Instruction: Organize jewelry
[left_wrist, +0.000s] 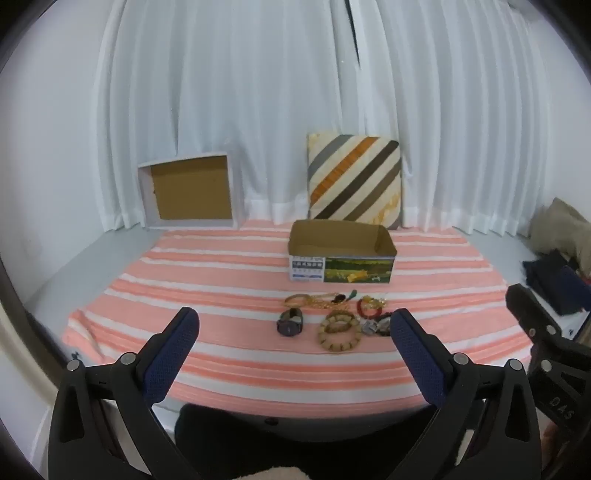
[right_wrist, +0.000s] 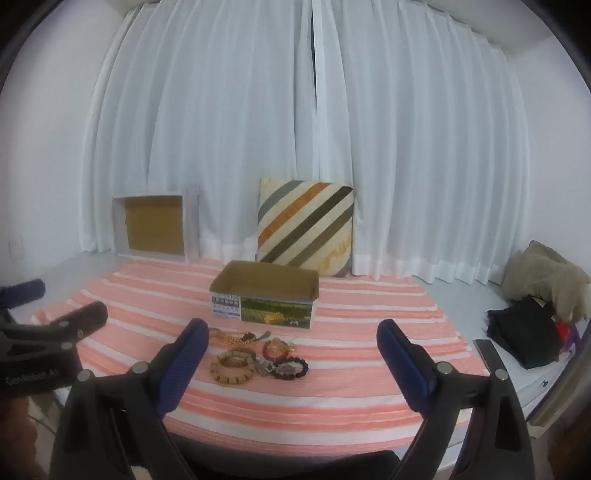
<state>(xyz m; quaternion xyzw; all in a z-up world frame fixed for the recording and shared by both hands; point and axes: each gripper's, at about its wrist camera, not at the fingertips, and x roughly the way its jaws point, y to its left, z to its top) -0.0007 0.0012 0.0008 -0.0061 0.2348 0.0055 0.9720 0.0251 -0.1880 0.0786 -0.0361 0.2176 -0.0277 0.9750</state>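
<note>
Nearest you, the left gripper (left_wrist: 293, 323) and right gripper (right_wrist: 293, 334) — jaws spread wide, holding nothing — hover above the striped cloth (left_wrist: 221, 266). Just beyond lies the jewelry pile (left_wrist: 334, 317): watch (left_wrist: 290, 321), beaded bracelets (right_wrist: 233, 366), gold chain (left_wrist: 321, 303). Behind it stands the open cardboard box (left_wrist: 341, 251), then the striped cushion (left_wrist: 354, 181) against white curtains (left_wrist: 258, 110).

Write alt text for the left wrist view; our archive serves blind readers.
A pile of jewelry, beaded bracelets, chains and a dark watch, lies on a pink-and-white striped cloth before an open cardboard box. The left gripper hovers nearby, jaws wide and empty. A striped cushion leans against white curtains behind.
</note>
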